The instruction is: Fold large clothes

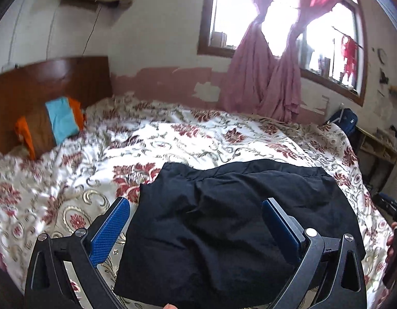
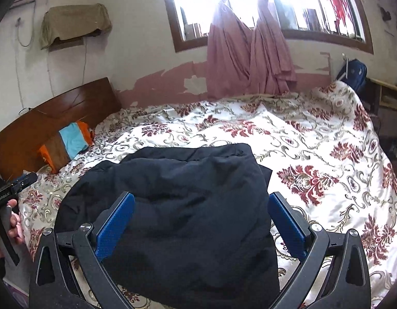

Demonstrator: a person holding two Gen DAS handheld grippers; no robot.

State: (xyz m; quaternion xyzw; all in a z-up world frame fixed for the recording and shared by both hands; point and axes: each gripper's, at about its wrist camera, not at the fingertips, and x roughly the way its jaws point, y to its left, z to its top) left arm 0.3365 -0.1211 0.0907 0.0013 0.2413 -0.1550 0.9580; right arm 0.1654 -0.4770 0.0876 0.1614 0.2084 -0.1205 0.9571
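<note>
garment (image 1: 224, 219): you saw matt dark cloth, creased
bedspread (image 1: 172, 139): glossy floral fabric
headboard (image 1: 56, 77): polished wood
pads (image 2: 116, 221): textured blue plastic

Left gripper (image 1: 195, 221): black angular frame with triangular cut-outs, round silver screws at the pivots, blue textured pads (image 1: 109, 230); right gripper (image 2: 201, 219) built the same; the black handle carries small white lettering, too small to read fully.

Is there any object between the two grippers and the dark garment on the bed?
Nothing visible. The dark garment lies folded on the floral bedspread, directly below the open left gripper and right gripper. The striped pillow sits far off by the headboard.
</note>
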